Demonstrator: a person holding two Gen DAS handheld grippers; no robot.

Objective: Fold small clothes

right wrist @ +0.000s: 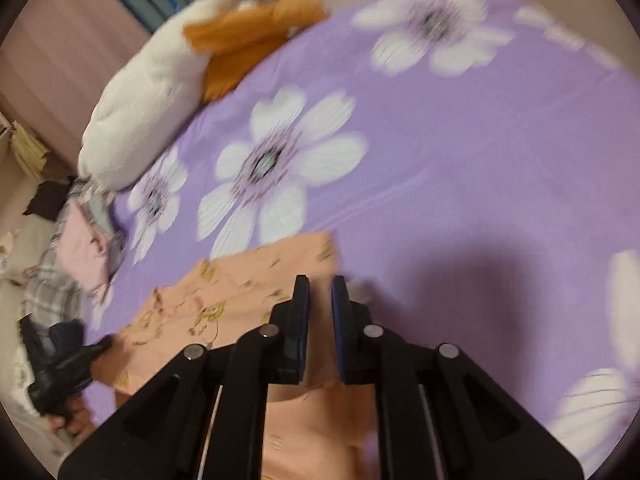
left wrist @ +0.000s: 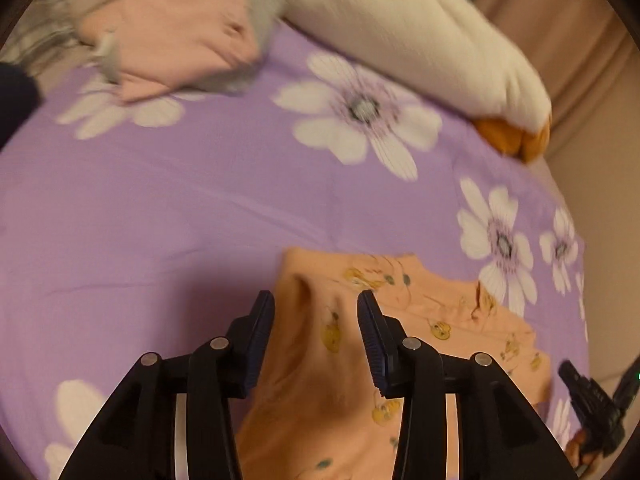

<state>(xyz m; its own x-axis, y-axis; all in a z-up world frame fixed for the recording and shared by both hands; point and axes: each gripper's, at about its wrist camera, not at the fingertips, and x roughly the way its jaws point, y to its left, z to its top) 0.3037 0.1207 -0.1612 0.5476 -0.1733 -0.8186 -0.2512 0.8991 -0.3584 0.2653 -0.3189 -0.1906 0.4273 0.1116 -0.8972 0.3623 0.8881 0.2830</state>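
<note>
A peach garment (left wrist: 432, 304) with yellow prints lies partly folded on the purple flowered bedsheet (left wrist: 160, 200). My left gripper (left wrist: 315, 300) stands open just above the garment's left part. A raised fold of the cloth sits between its fingers, and the pads do not press on it. The right wrist view shows the same garment (right wrist: 240, 280) under and to the left of my right gripper (right wrist: 320, 282). Its pads stand a narrow gap apart over the cloth's right edge, with nothing pinched. Each view catches the other gripper, hand-held, at its lower corner.
A white and orange plush pillow (left wrist: 420, 40) (right wrist: 148, 112) lies at the back of the bed. A pile of pink and grey clothes (left wrist: 180, 28) (right wrist: 80, 248) sits beside it. The bed's edge and a beige curtain (left wrist: 580, 60) are to the right.
</note>
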